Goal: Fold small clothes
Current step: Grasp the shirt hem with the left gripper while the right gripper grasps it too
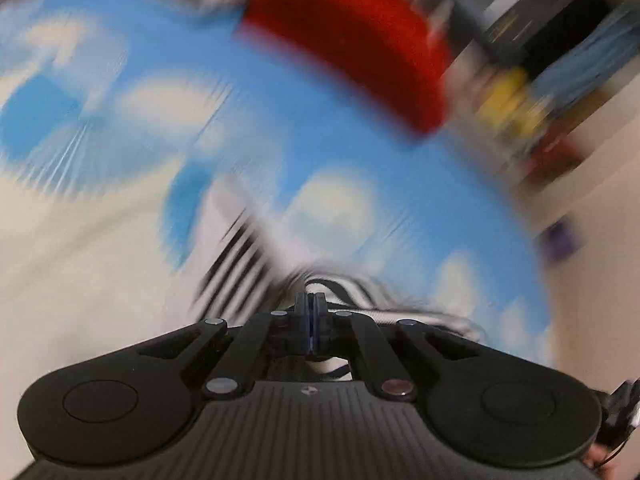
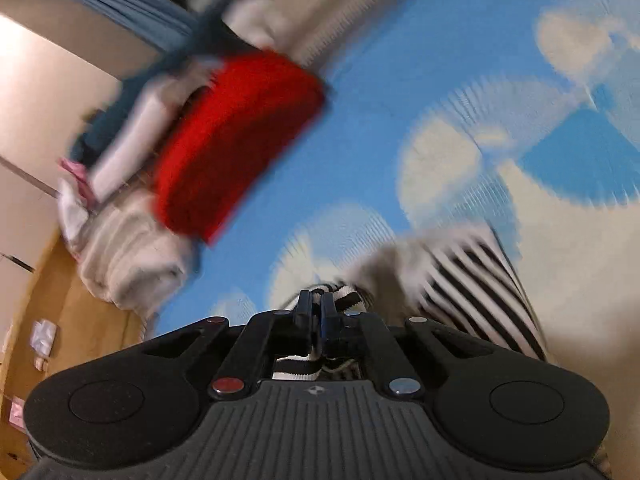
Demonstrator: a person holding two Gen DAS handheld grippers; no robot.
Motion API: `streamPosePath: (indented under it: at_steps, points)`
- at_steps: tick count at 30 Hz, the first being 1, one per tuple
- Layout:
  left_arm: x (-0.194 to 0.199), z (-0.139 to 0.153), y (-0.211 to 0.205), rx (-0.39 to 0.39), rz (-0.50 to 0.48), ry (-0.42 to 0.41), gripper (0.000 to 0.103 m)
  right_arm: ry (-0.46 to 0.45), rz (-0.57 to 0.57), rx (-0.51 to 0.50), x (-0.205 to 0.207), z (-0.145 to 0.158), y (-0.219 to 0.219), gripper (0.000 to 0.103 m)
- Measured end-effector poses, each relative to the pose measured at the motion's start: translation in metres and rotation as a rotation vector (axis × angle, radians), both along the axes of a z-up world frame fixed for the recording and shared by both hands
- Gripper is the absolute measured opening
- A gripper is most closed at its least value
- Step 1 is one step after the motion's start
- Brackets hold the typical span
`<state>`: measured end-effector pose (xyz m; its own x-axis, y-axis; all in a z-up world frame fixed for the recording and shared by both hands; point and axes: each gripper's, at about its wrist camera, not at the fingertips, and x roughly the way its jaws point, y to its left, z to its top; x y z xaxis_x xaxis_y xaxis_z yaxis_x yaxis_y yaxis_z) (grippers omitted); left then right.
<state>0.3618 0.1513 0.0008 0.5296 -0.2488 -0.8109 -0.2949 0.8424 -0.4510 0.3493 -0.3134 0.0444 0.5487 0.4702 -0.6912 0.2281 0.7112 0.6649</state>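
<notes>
Apparently, left gripper and right gripper each clench an edge of the black-and-white striped garment, which trails forward from both onto the cloud-print mat, though blurred

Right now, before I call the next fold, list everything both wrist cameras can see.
Striped garment: one, black and white, on the mat close under both grippers, an edge pinched by each.
Red folded cloth: one, red, at the mat's far edge.
Mat: one, blue with pale cloud shapes, under everything.
White cloth pile: one heap, off-white, beside the red cloth at the mat's edge.
Blue fabric: blurred, behind the red cloth; count unclear.
Yellow item: blurred, beyond the mat; cannot identify.
Floor: tan, past the mat's edge.
Left gripper: one, black, shut on the striped garment.
Right gripper: one, black, shut on the striped garment.
</notes>
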Motion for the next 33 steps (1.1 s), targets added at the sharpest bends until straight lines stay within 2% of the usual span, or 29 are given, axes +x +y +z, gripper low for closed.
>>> streamPosePath:
  at_steps: [1, 2, 3, 4, 5, 6, 7, 8, 9, 10, 11, 15, 17, 18, 19, 20, 23, 25, 27, 29, 30, 32, 33]
  points:
    - [0.002, -0.024, 0.000, 0.009, -0.014, 0.143, 0.001, 0.125, 0.029, -0.063, 0.001, -0.020, 0.000, 0.003]
    - [0.001, -0.041, 0.001, 0.001, -0.015, 0.235, 0.001, 0.213, 0.031, -0.097, -0.001, -0.036, -0.001, 0.003]
    - [-0.001, -0.055, 0.002, -0.014, -0.011, 0.301, 0.002, 0.282, 0.020, -0.122, -0.003, -0.050, -0.004, 0.004]
    - [-0.001, -0.061, 0.001, -0.022, -0.015, 0.326, 0.006, 0.327, 0.009, -0.155, -0.004, -0.059, -0.006, 0.007]
    - [0.000, -0.059, -0.002, -0.010, -0.029, 0.312, 0.007, 0.343, 0.002, -0.187, -0.004, -0.061, -0.007, 0.007]
    - [0.001, -0.054, -0.003, 0.002, -0.042, 0.282, 0.017, 0.328, -0.004, -0.200, -0.004, -0.059, -0.008, 0.008]
    - [0.002, -0.048, -0.004, 0.005, -0.041, 0.243, 0.034, 0.299, -0.011, -0.192, -0.002, -0.054, -0.009, 0.012]
    - [0.001, -0.044, -0.003, -0.002, -0.028, 0.216, 0.043, 0.261, -0.019, -0.171, -0.002, -0.048, -0.010, 0.026]
    - [0.003, -0.041, -0.003, -0.013, -0.011, 0.197, 0.051, 0.229, -0.021, -0.153, 0.000, -0.042, -0.010, 0.033]
    - [0.004, -0.040, -0.004, -0.017, 0.000, 0.191, 0.051, 0.207, -0.014, -0.146, 0.002, -0.036, -0.006, 0.046]
    - [0.005, -0.042, -0.006, -0.015, 0.006, 0.194, 0.051, 0.192, 0.000, -0.146, 0.002, -0.034, -0.003, 0.051]
    - [0.003, -0.056, -0.006, 0.008, 0.028, 0.232, 0.048, 0.217, 0.123, -0.167, 0.003, -0.043, 0.021, 0.052]
    - [0.005, -0.063, -0.003, 0.007, 0.039, 0.242, 0.038, 0.236, 0.189, -0.197, 0.001, -0.049, 0.034, 0.050]
    - [0.009, -0.067, -0.003, 0.000, 0.036, 0.243, 0.022, 0.232, 0.211, -0.209, 0.002, -0.050, 0.040, 0.047]
    - [0.008, -0.064, -0.002, -0.012, 0.021, 0.238, 0.004, 0.217, 0.237, -0.220, 0.001, -0.049, 0.044, 0.029]
    - [0.010, -0.062, -0.003, -0.019, 0.008, 0.223, 0.003, 0.189, 0.253, -0.220, 0.005, -0.048, 0.046, 0.004]
    - [0.007, -0.039, -0.005, 0.004, -0.020, 0.132, 0.002, 0.039, 0.152, -0.147, 0.007, -0.023, 0.026, 0.004]
    - [0.005, -0.032, -0.007, 0.001, -0.032, 0.114, 0.002, -0.018, 0.113, -0.116, 0.007, -0.010, 0.014, 0.004]
    - [0.006, -0.041, -0.012, 0.039, -0.058, 0.176, 0.003, 0.044, 0.095, -0.115, 0.010, -0.017, 0.007, 0.004]
    - [0.006, -0.060, -0.015, 0.061, -0.069, 0.279, 0.004, 0.204, 0.076, -0.150, 0.010, -0.042, 0.003, 0.006]
    - [0.006, -0.063, -0.016, 0.077, -0.071, 0.296, 0.004, 0.267, 0.058, -0.162, 0.008, -0.053, 0.001, 0.008]
    - [0.007, -0.051, -0.019, 0.139, -0.072, 0.242, 0.007, 0.303, 0.023, -0.185, 0.006, -0.059, -0.002, 0.030]
    - [0.007, -0.040, -0.020, 0.166, -0.070, 0.191, 0.008, 0.281, 0.014, -0.219, 0.006, -0.052, -0.001, 0.033]
